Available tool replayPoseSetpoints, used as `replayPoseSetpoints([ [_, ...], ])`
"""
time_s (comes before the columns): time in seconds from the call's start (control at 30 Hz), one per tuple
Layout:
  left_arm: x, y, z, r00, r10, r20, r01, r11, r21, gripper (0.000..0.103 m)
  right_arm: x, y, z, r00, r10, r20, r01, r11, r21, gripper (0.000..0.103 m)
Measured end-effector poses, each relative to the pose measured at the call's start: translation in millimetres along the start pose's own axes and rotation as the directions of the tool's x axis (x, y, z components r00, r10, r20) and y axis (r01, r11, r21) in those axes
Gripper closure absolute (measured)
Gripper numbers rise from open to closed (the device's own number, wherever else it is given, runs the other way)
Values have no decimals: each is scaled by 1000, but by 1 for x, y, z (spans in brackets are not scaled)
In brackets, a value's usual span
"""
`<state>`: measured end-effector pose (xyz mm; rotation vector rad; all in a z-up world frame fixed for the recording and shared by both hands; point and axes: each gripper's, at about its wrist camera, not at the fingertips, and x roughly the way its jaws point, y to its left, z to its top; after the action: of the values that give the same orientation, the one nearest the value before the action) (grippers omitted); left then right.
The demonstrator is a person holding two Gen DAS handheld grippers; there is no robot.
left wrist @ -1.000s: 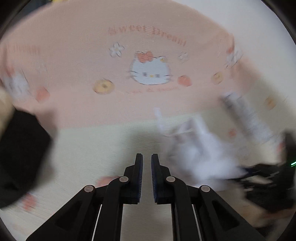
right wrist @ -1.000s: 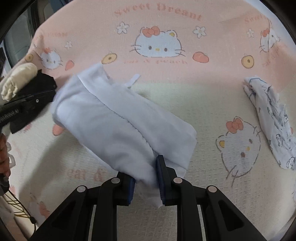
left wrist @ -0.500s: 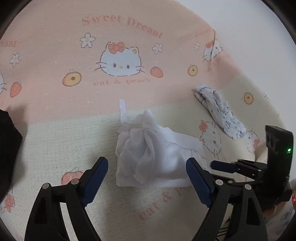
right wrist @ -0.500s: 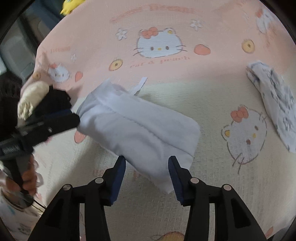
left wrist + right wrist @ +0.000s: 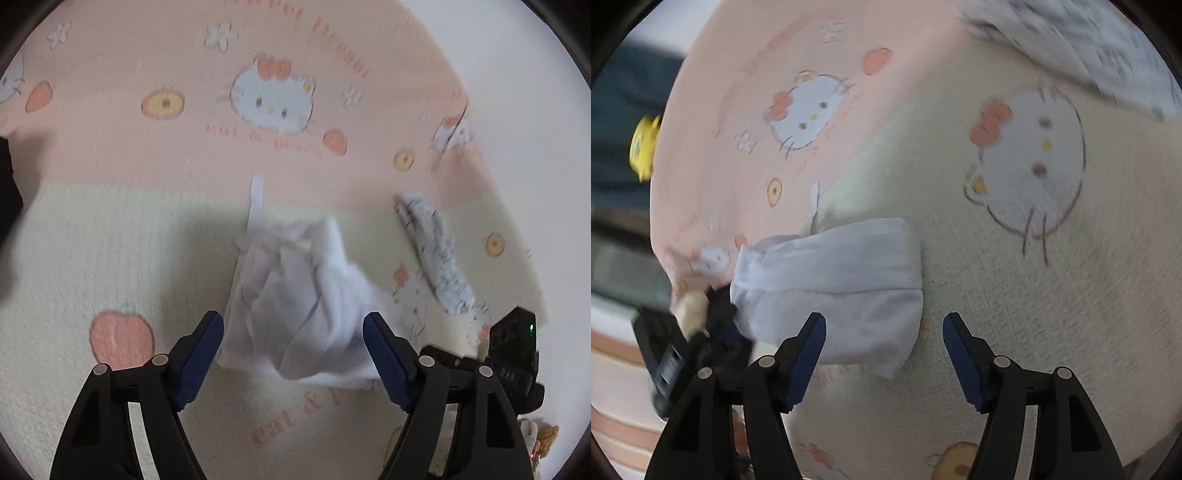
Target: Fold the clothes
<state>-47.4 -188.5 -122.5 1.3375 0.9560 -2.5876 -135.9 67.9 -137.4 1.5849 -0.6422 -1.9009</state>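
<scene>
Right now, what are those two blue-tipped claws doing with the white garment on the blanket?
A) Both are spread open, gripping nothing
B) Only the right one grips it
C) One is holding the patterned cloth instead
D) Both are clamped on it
A: the left gripper and the right gripper both stand wide open, and the white garment lies loose on the blanket.

White garment [image 5: 299, 306], folded into bundle, lies on blanket; patterned garment [image 5: 434, 254] nearby.

Soft matt white cloth garment [image 5: 295, 302], creased and thin. Coarse waffle-textured woven blanket [image 5: 110, 229], matt, printed. Matt black plastic tongs [image 5: 293, 345] with ribbed blue pads [image 5: 199, 350] and small shiny metal rivets.
</scene>
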Motion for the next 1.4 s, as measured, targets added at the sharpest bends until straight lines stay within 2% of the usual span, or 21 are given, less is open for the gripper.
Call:
replayPoseSetpoints([
  [0.07,6,3,-1,1000,-2,-17,1,1000,-29,26,7,-6,1,999,31,-23,-30,998,54,38],
  [0.17,7,7,0,999,-37,3,37,998,-48,28,20,-8,1,997,62,-51,-57,993,104,38],
  [0.2,6,5,0,999,-35,11,35,999,-29,34,25,-6,1,996,63,-56,-57,993,105,38],
  [0.23,6,3,1,999,-31,15,31,1000,-6,53,29,-5,1,996,64,-62,-57,993,105,38],
  [0.27,6,1,1,1000,-19,12,19,1000,17,58,31,-1,2,996,61,-63,-56,995,86,38],
  [0.4,8,2,2,999,54,-1,-53,993,107,62,34,16,5,998,39,-56,-38,999,18,38],
  [0.43,10,6,3,998,60,-6,-59,993,100,62,33,19,4,998,39,-53,-39,999,3,38],
  [0.57,20,43,0,999,25,-20,-25,999,-26,61,33,30,0,998,39,-41,-42,998,-57,38],
  [0.67,25,70,-4,998,-54,-32,48,984,-169,59,32,39,-2,999,40,-33,-43,994,-101,38],
  [0.7,26,74,-5,997,-66,-33,59,981,-186,59,32,41,-3,999,41,-30,-44,992,-116,38],
  [0.73,25,73,-5,998,-63,-32,56,983,-176,59,31,44,-4,999,41,-27,-44,990,-131,38],
  [0.83,18,48,-3,1000,29,-9,-29,998,-53,50,25,41,-8,1000,11,-28,-15,989,-147,38],
  [0.87,16,41,-2,999,45,-6,-45,999,-28,41,27,41,-5,1000,-2,-23,-2,989,-145,38],
  [0.93,12,37,0,1000,17,-9,-18,998,-61,32,27,37,-3,1000,-3,-24,0,992,-126,38],
  [1.07,6,37,8,999,-39,-1,38,991,-131,31,28,32,0,1000,1,-25,-3,995,-98,38],
  [1.2,0,28,18,999,-34,-11,33,996,-85,29,28,35,1,1000,-7,-25,5,994,-109,35],
  [1.3,8,22,24,999,15,-37,-16,1000,-14,28,28,37,2,1000,-3,-24,0,994,-107,34],
  [1.33,12,23,26,998,30,-53,-31,1000,-5,28,28,37,2,1000,3,-23,-6,995,-101,34],
  [1.4,16,30,27,998,8,-67,-10,999,-35,28,31,38,4,1000,11,-29,-13,996,-90,33],
])
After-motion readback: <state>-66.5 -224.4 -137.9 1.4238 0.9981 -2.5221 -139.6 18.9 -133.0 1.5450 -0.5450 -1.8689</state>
